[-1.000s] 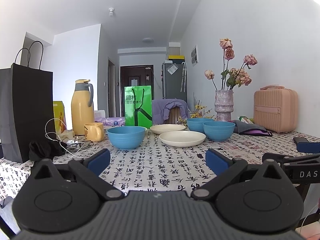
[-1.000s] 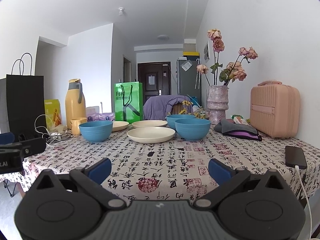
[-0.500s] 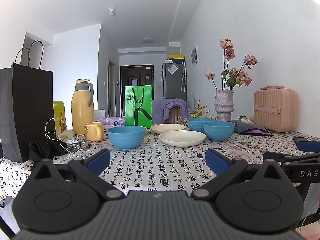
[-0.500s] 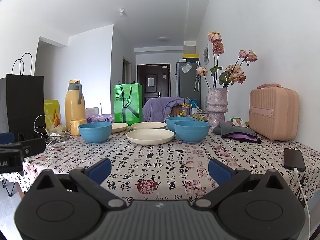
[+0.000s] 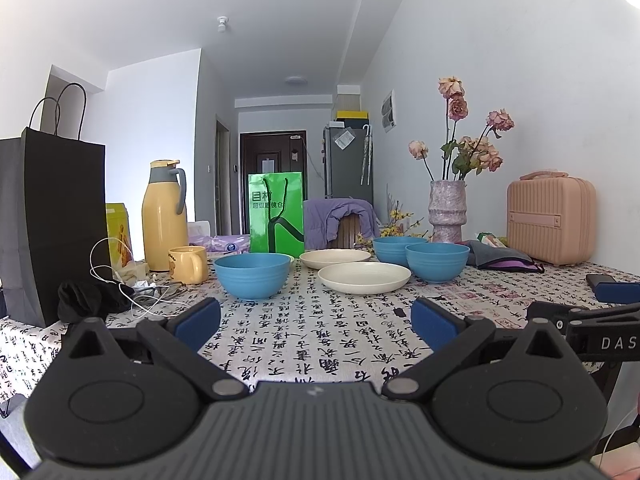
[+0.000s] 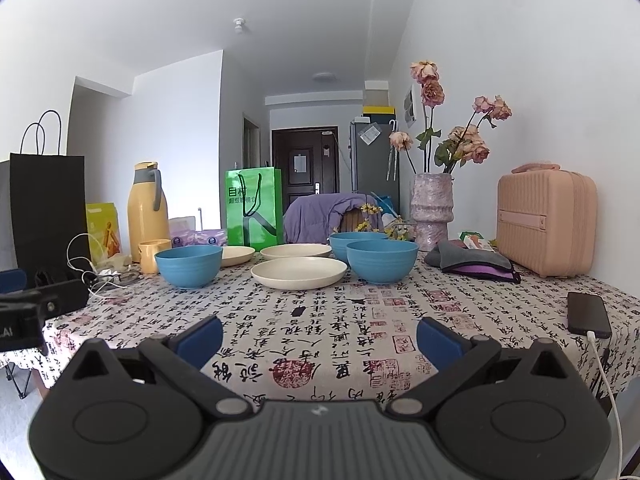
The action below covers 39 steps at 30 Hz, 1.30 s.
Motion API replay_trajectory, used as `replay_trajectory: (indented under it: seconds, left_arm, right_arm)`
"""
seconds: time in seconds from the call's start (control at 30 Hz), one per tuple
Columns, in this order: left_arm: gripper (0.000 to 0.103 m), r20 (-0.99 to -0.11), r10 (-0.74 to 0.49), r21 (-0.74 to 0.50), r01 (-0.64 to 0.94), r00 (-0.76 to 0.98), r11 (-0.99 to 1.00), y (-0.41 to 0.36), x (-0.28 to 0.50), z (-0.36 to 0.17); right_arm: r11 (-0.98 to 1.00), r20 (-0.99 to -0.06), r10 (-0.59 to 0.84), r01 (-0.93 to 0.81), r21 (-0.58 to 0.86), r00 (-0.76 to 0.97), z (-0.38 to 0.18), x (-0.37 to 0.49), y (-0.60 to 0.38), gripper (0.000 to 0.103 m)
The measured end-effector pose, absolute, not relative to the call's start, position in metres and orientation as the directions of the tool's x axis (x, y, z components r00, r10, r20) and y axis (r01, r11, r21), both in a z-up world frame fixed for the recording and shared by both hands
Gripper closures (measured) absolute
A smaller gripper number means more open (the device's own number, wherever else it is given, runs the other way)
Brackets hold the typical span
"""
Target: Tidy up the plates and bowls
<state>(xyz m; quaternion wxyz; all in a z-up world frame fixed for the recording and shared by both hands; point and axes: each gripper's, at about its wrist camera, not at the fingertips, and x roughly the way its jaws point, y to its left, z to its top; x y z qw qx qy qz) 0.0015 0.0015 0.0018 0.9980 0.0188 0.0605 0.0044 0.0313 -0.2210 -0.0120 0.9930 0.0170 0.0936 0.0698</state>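
both grippers' blue padded fingers [image 5: 198, 317] [image 6: 438, 339] gape wide and empty, unchanged, over the script-printed tablecloth [image 6: 320, 320], short of ribbed blue bowls [image 6: 382, 260] and smooth cream plates [image 6: 298, 272].

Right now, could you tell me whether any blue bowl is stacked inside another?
No, all three blue bowls stand separately on the table.

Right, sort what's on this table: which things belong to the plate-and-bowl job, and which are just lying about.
For the job: three blue bowls; three cream plates.

Lying about: yellow thermos, yellow mug, green bag, black bag, vase of flowers, pink case, phone.
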Motion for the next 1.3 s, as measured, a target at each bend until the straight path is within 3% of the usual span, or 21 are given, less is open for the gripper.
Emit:
replay_trajectory:
  seconds: [0.7,0.93,1.3]
  left_arm:
    - [0.000,-0.148,0.028,0.071,-0.018,0.989,0.997,0.001,0.014,0.007]
    - [0.000,-0.163,0.056,0.066,-0.046,0.985,0.997,0.001,0.041,0.016]
    - [0.000,-0.230,0.090,0.049,-0.081,0.969,0.996,0.003,0.096,0.027]
  right_arm:
    - [0.989,-0.202,0.143,-0.133,0.062,0.969,-0.007,0.041,-0.225,0.000]
    - [0.995,-0.174,0.090,-0.080,0.063,0.981,0.003,0.064,-0.238,0.000]
    - [0.997,-0.211,0.033,-0.018,0.072,0.977,0.011,0.111,-0.259,0.000]
